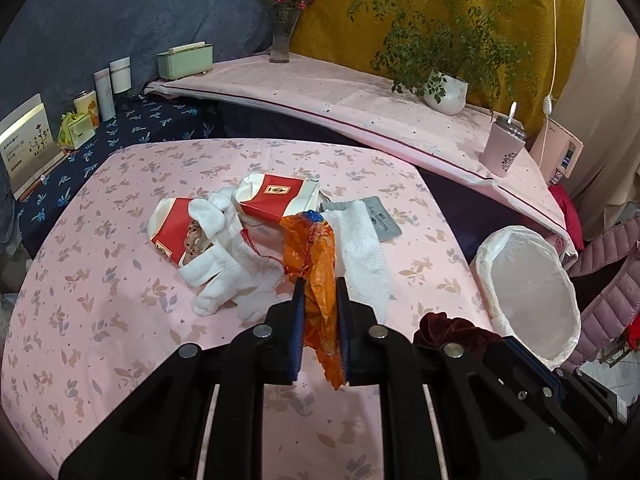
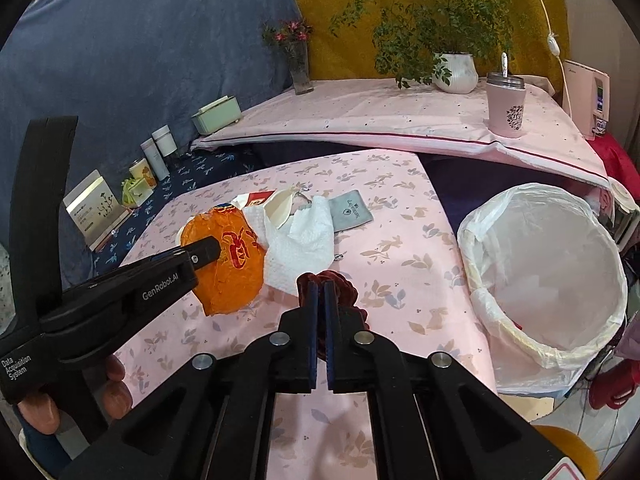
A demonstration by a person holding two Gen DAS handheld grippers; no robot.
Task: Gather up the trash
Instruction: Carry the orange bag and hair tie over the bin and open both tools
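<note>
— While the left claw [image 1: 319, 292] pinches the orange wrapper [image 1: 318, 268] above the table [image 1: 100, 280], what does the right one hold?

— The right claw [image 2: 321, 292] is nearly closed on a dark red velvet scrunchie [image 2: 340, 286] (mostly hidden behind its fingers).

— And the rest of the trash?

— A white paper towel [image 1: 362, 256], white gloves [image 1: 224, 264] and two red-and-white packs [image 1: 272, 198] lie mid-table; the gloves cover part of one pack. A grey pouch [image 1: 380, 216] peeks out behind the towel, its print unreadable.

— The bin?

— The lined trash bin [image 2: 544, 280] stands just beside the table's right edge, its base cut off.
</note>
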